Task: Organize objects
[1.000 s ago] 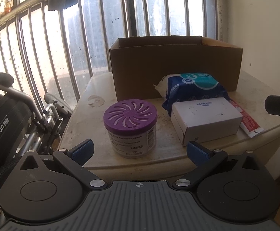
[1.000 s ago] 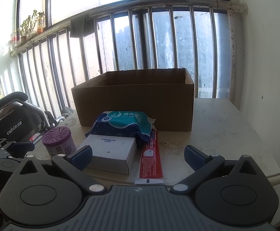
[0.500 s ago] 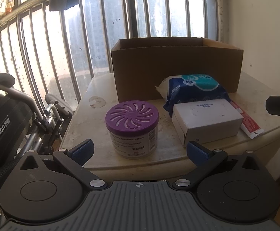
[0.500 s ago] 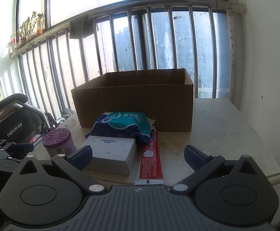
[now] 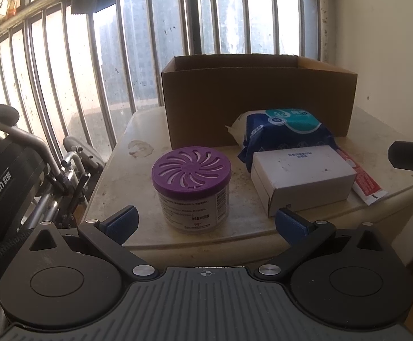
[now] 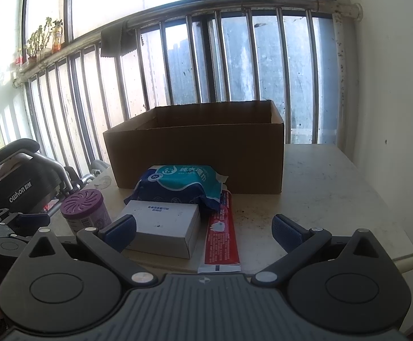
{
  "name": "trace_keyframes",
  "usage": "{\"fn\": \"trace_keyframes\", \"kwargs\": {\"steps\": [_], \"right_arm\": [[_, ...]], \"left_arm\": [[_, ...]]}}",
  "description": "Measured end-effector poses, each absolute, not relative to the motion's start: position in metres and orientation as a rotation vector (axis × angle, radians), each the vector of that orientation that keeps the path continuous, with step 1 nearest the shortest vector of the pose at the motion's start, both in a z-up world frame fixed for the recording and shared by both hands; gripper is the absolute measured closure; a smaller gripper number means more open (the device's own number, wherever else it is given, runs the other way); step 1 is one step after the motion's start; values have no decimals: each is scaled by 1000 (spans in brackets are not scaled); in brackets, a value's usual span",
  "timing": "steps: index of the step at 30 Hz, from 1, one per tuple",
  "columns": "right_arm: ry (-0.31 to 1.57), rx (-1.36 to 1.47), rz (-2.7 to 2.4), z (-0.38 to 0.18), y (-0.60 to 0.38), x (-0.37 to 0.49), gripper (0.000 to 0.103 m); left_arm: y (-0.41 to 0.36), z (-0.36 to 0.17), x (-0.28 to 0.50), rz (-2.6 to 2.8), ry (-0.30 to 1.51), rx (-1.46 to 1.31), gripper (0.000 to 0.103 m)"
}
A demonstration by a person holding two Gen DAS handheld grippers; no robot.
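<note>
The cardboard box (image 5: 259, 101) is plain brown. The round jar (image 5: 191, 189) has a purple lid with a swirl pattern of slots, and a white label with small dark print. The soft pack (image 5: 284, 129) is dark blue with a teal and white top. The small carton (image 5: 303, 177) is white-grey. The tube (image 6: 222, 234) is red with white ends. The counter (image 6: 328, 187) is pale cream with dark specks. Both tongs, left (image 5: 205, 220) and right (image 6: 203, 228), have black arms and blue pads (image 6: 119, 228).

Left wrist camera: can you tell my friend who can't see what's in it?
The open left gripper faces a purple-lidded tub on a table. Right of it lie a white box, a blue wipes pack and a red tube, before a cardboard box.
</note>
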State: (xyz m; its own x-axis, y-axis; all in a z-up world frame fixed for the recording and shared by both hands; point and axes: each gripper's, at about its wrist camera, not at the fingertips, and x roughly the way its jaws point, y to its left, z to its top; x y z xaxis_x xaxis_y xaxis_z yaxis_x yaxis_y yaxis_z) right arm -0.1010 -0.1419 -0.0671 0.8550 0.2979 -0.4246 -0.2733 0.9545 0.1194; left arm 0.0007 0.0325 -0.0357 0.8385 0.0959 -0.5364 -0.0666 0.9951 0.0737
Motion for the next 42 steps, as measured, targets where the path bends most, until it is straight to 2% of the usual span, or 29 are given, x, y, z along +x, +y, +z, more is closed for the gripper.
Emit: {"fn": "trace_keyframes", "kwargs": {"steps": [42], "right_arm": [[459, 71, 294, -72, -142, -97, 0]], "left_arm": [[34, -39, 3, 94, 565, 45, 0]]}}
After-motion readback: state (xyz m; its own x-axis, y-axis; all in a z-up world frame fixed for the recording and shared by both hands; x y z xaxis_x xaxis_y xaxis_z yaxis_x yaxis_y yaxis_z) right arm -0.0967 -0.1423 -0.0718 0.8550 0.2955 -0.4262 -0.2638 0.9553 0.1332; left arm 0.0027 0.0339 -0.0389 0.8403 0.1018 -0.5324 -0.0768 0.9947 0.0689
